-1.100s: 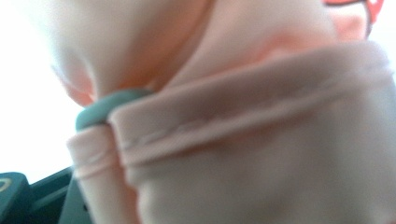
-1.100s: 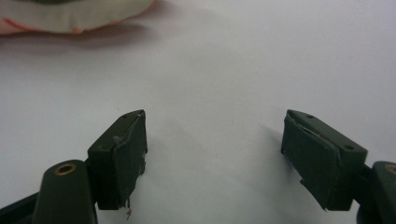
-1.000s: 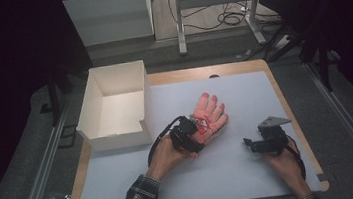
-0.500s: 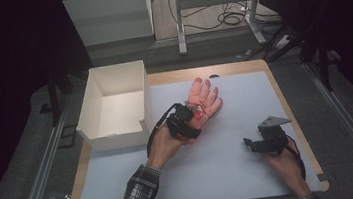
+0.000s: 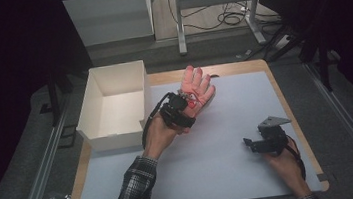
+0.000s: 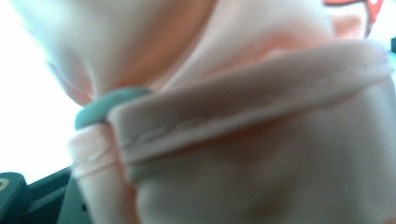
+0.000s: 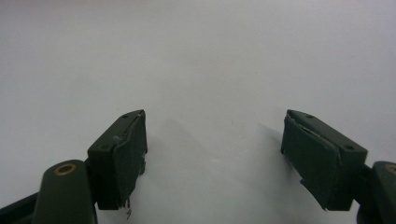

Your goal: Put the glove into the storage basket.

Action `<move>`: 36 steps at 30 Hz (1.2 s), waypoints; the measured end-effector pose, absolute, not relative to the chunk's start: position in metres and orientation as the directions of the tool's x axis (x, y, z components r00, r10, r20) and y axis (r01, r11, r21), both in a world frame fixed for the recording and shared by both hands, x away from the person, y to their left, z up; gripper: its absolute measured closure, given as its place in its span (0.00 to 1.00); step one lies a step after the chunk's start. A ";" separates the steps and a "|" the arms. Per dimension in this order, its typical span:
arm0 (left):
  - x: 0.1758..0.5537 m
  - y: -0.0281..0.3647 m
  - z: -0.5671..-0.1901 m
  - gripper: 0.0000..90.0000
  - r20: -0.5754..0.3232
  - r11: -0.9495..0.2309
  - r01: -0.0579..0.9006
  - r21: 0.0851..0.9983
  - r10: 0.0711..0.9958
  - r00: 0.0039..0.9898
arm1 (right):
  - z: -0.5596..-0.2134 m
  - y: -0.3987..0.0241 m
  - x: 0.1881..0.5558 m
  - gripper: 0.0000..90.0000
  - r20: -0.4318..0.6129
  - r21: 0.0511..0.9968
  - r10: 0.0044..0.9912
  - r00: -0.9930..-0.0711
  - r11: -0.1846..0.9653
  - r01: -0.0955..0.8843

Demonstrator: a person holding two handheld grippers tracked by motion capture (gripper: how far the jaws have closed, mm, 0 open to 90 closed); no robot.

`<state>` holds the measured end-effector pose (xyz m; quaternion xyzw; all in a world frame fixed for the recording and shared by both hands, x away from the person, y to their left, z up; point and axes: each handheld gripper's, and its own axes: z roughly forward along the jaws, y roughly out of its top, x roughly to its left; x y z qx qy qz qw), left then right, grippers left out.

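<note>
White cardboard box [image 5: 115, 106], open-topped, centre-left of the high view. Just right of it, upper centre: pink glove [image 5: 197, 88], cuff clamped in the left gripper [image 5: 181, 110], fingers pointing toward the top of the frame, long axis running lower left to upper right; the gripper hides the cuff there, and the left gripper view is blurred. Lower right: right gripper [image 5: 266, 142], jaws well apart, holding nothing, over the pale table [image 5: 212, 166].

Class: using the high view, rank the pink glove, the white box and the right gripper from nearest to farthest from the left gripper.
1. Pink glove: clamped in the left gripper.
2. White box: close by, on its left.
3. Right gripper: farthest, toward the table's near right.
</note>
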<state>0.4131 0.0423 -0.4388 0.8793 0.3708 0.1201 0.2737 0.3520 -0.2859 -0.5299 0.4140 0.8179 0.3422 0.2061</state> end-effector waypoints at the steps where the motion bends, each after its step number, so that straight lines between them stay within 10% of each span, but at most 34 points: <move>1: 0.414 0.044 -0.437 0.45 0.011 -0.572 0.589 0.571 0.723 0.691 | -0.530 -0.286 0.352 0.25 -0.054 0.731 0.818 -0.572 0.423 0.536; 36: 0.452 0.129 -0.360 0.44 0.055 -0.358 0.709 0.607 0.909 0.412 | -0.530 -0.286 0.352 0.25 -0.054 0.733 0.818 -0.573 0.422 0.534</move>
